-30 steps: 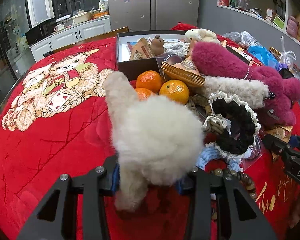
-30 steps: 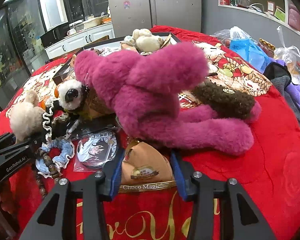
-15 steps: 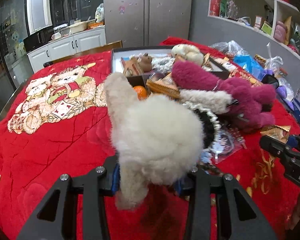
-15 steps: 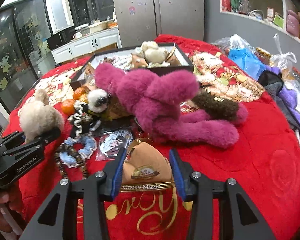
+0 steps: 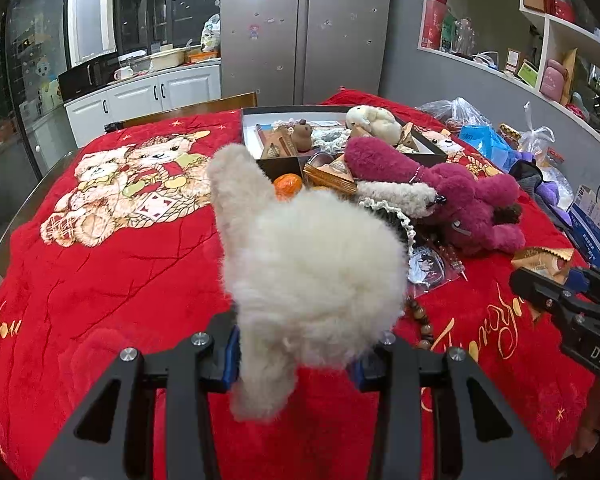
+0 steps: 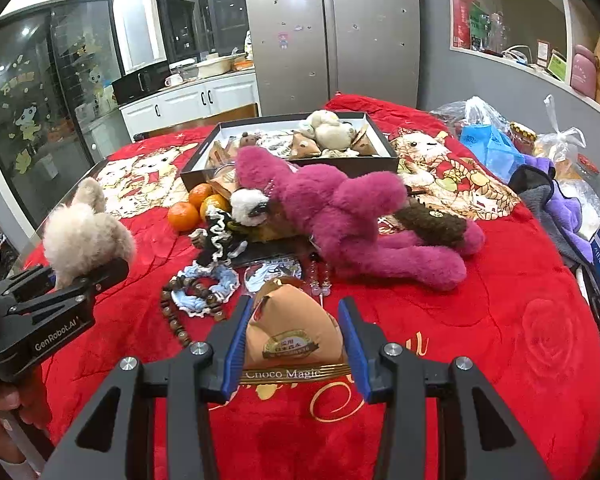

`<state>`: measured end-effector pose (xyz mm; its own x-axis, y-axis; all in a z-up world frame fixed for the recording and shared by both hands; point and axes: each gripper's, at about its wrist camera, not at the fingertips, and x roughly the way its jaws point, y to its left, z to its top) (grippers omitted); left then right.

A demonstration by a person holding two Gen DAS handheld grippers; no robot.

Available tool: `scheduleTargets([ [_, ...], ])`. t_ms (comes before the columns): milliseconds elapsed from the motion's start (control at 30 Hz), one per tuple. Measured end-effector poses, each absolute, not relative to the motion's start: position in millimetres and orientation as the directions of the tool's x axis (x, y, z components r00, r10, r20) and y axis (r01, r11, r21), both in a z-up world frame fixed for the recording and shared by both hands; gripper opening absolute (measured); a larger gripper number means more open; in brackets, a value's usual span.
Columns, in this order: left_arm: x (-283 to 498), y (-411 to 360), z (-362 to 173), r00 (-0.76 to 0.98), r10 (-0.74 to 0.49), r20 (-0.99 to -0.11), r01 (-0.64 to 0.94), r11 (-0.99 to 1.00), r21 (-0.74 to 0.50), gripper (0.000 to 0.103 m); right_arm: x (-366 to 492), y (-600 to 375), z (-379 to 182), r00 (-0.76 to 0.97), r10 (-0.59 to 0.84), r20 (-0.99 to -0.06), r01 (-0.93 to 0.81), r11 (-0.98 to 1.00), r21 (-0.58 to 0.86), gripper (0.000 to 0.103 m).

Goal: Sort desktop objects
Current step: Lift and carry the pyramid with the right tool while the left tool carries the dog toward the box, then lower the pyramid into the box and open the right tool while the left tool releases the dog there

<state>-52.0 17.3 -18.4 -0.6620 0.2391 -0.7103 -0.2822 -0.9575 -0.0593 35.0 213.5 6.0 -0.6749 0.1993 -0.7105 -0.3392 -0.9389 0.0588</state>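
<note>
Two grippers are each loaded and raised above the red blanket (image 5: 100,280). The left gripper (image 5: 296,354) has its blue pads pressed into a cream fluffy toy (image 5: 312,256); the right gripper (image 6: 294,342) is clamped on a tan Choco Magic pouch (image 6: 292,334). Landmark: the black box (image 6: 288,168) at the far side of the blanket, already holding a pale plush, a small brown figure and similar pouches. In front of the box lies a magenta plush (image 6: 348,216), stretched across the approach to it, with three oranges (image 6: 188,208) to its left. Nearer than the plush sit a black-and-white frilled scrunchie (image 6: 218,236), a blue scrunchie (image 6: 204,288), a string of wooden beads (image 6: 176,312) and a round picture badge (image 6: 272,272). From the left wrist view the cream toy blocks most of this clutter, leaving one orange visible; the right wrist view shows all of it, plus the left gripper with its toy at the blanket's left edge.
</note>
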Motion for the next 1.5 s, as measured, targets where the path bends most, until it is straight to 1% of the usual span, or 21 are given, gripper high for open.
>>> scheduleTargets([
  [167,-52.1,16.4,-18.7,-0.650,0.253,-0.716,-0.281,-0.956,-0.083,0.041,34.7,207.7,12.2,-0.688,0.203,-0.697,-0.325,-0.945,0.046,0.044],
  [333,-55.4,25.8,-15.2,-0.639,0.281,-0.716,-0.316,-0.945,-0.089,0.041,21.2,204.2,13.7,-0.703,0.183,-0.687,-0.298,-0.953,0.050,0.044],
  [367,-57.4,28.0,-13.7,-0.570,0.404,-0.715,-0.492,-0.865,-0.096,0.041,17.8,204.4,14.8,-0.703,0.187,-0.686,-0.300,-0.953,0.047,0.044],
  [533,-71.9,37.3,-6.8,-0.544,0.428,-0.722,-0.510,-0.852,-0.120,0.041,1.1,213.1,27.2,-0.725,0.194,-0.661,-0.304,-0.951,0.053,0.044],
  [833,-123.9,68.5,18.5,-0.515,0.440,-0.736,-0.547,-0.830,-0.113,0.041,-36.9,232.2,53.0,-0.735,0.189,-0.651,-0.294,-0.954,0.054,0.044],
  [933,-143.8,82.5,27.4,-0.514,0.453,-0.728,-0.557,-0.822,-0.118,0.042,-56.0,240.1,61.0,-0.746,0.159,-0.647,-0.280,-0.956,0.088,0.044],
  [1067,-171.8,100.7,33.3,-0.506,0.462,-0.728,-0.573,-0.811,-0.116,0.042,-89.1,243.7,69.5,-0.740,0.150,-0.656,-0.245,-0.968,0.054,0.044],
  [1267,-231.5,128.1,16.6,-0.496,0.417,-0.762,-0.543,-0.833,-0.102,0.042,-142.2,260.5,64.8,-0.712,0.149,-0.686,-0.222,-0.975,0.018,0.044],
  [1500,-283.7,153.9,-13.3,-0.476,0.385,-0.791,-0.526,-0.845,-0.095,0.042,-201.7,296.5,36.5,-0.656,0.151,-0.740,-0.230,-0.973,0.005,0.044],
])
